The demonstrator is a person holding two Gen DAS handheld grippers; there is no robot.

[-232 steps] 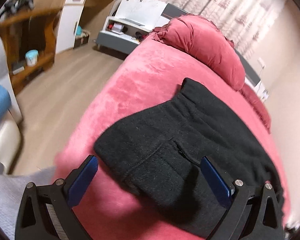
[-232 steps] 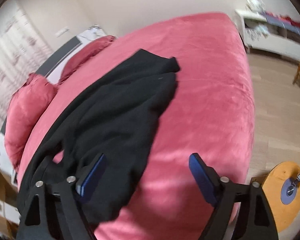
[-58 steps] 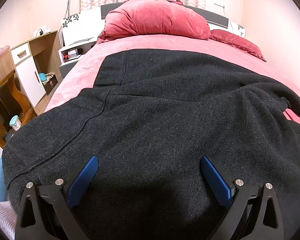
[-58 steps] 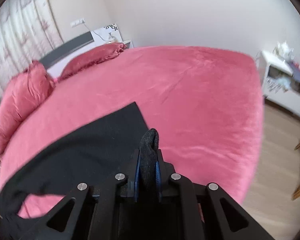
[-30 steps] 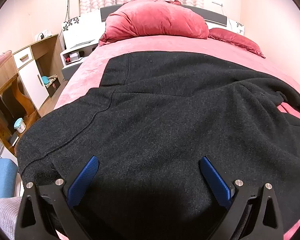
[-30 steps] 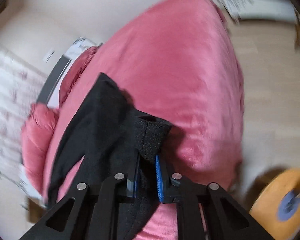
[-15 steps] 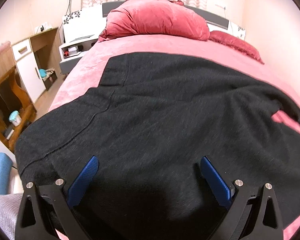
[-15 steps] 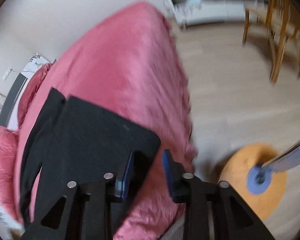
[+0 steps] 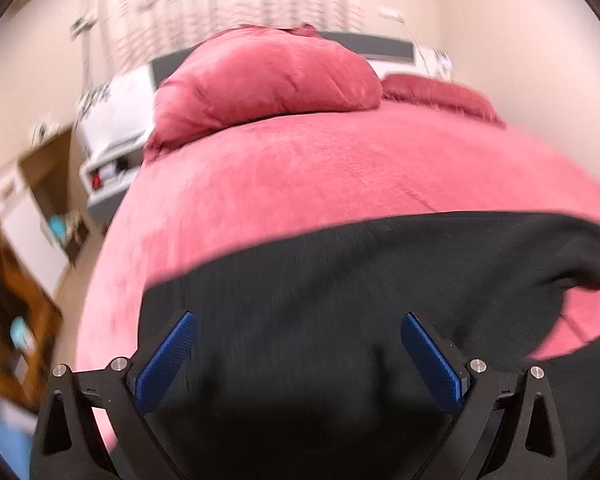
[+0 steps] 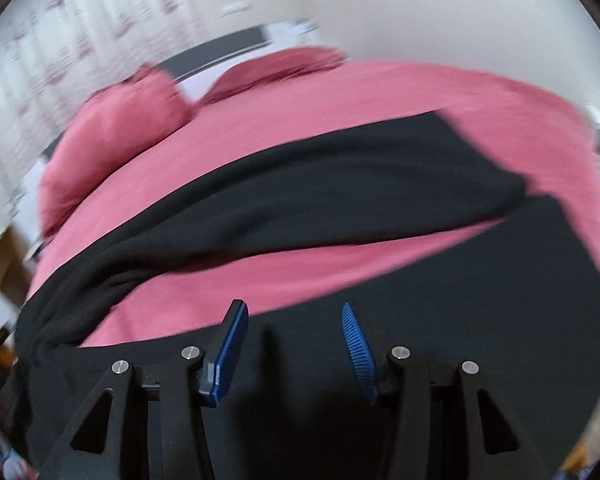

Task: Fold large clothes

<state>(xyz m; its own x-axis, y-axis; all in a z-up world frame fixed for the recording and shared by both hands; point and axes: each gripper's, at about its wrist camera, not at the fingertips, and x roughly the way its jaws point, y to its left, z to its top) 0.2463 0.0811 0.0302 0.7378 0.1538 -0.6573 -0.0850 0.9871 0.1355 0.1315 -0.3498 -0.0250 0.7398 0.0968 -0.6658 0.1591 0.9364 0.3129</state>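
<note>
left tool: jaws spread wide, blue pads far apart, nothing gripped. Black cloth lies under and beyond the pads; contact cannot be told.
right tool: jaws part open and just been opening. No cloth pinched between the pads; they stand over black fabric.
garment: large black knit piece, spread flat on the bed at the near edge, filling the lower half of both views.
garment, long axis: in the right wrist view it runs across the bed, from low left to upper right.
garment, near band: wide dark strip right under the right tool, reaching to the right edge of the bed.
garment, far band: second strip, rising to a squared end at upper right. The two bands join at the left, where the cloth bunches in folds.
gap: wedge of pink bed cover between the bands, widening toward the left-centre.
garment, left wrist view: far edge is a nearly straight line across the bed, tilted up to the right; a pink notch shows at the right.
bed: pink plush cover, bare beyond the garment.
pillows: one large and puffed, one flat beside it, both at the headboard.
far: patterned curtain, pale walls, white nightstand left of the bed.
image quality: both views motion-blurred.
</note>
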